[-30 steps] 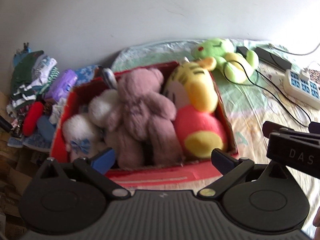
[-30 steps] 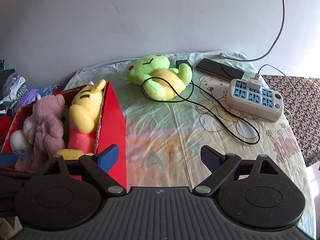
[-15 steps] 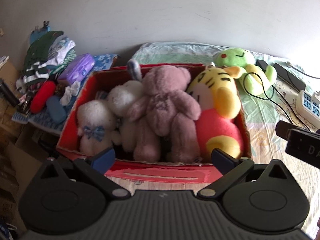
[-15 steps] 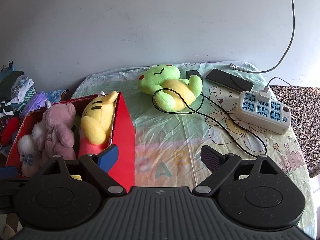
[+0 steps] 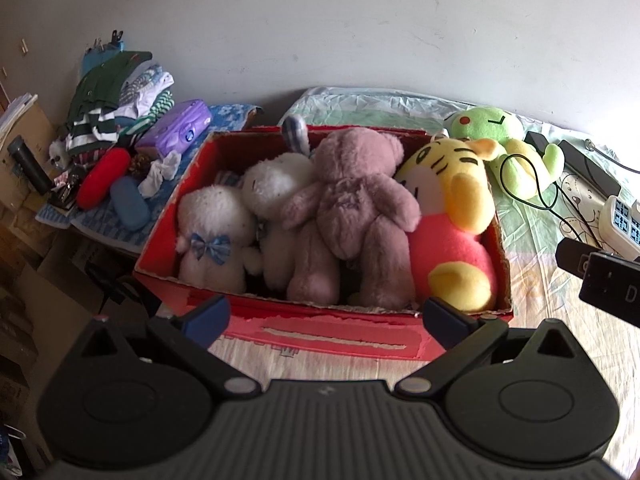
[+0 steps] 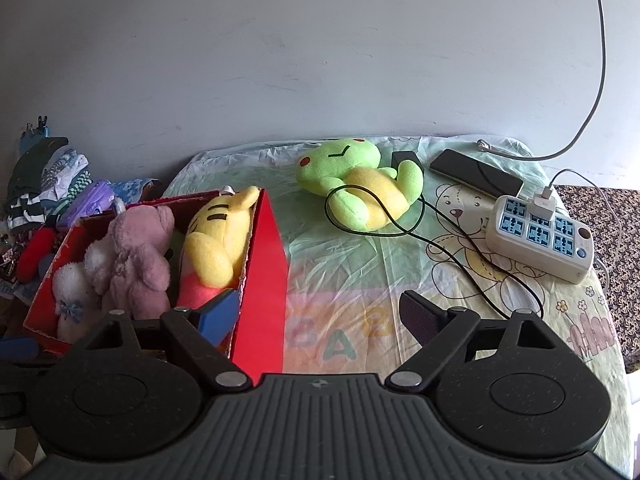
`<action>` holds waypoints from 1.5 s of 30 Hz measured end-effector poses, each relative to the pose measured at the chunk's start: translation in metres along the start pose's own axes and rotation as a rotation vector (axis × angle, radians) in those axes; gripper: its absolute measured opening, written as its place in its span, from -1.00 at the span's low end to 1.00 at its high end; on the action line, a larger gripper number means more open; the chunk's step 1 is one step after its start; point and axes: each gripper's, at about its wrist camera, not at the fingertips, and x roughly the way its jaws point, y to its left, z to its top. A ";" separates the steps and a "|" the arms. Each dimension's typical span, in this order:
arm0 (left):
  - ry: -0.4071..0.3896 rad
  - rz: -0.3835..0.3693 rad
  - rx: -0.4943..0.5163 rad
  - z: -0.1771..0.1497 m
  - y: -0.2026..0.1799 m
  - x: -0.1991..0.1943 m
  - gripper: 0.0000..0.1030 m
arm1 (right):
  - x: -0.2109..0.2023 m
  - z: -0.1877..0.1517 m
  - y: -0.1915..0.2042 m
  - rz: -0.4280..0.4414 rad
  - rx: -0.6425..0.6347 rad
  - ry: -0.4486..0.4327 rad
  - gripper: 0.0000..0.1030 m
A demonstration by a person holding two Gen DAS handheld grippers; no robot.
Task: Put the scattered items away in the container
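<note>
A black cable [image 6: 404,216] loops over the green plush [image 6: 356,184], which lies on the bed sheet [image 6: 352,280] outside the red box [image 6: 264,276], near the wall. Beside it sit a power strip [image 6: 540,240] and a dark phone [image 6: 476,172]. The box already holds the yellow tiger plush [image 5: 452,208], the mauve bear [image 5: 352,208] and two white plush toys [image 5: 240,216], packed side by side. The left gripper [image 5: 324,316] hangs at the box's near wall, the right gripper [image 6: 316,312] over bare sheet beside the box; both are spread wide, gripping nothing. Clutter crowds the side table [image 5: 120,184] left of the box.
</note>
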 end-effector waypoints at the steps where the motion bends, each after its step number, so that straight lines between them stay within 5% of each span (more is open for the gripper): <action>1: -0.002 -0.002 -0.003 0.001 0.001 0.000 0.99 | -0.001 0.001 0.002 -0.003 -0.008 -0.005 0.73; 13: -0.013 -0.045 0.023 0.015 0.024 0.008 0.99 | -0.007 0.007 0.024 -0.058 -0.007 -0.013 0.75; 24: -0.063 -0.025 0.104 0.046 0.068 0.003 0.99 | -0.015 0.038 0.072 -0.012 0.033 -0.042 0.79; 35: -0.034 -0.056 0.151 0.044 0.085 0.020 0.99 | -0.001 0.019 0.083 0.019 0.149 -0.016 0.79; 45: -0.033 -0.078 0.149 0.053 0.086 0.040 0.99 | 0.004 0.019 0.100 -0.015 0.108 -0.029 0.79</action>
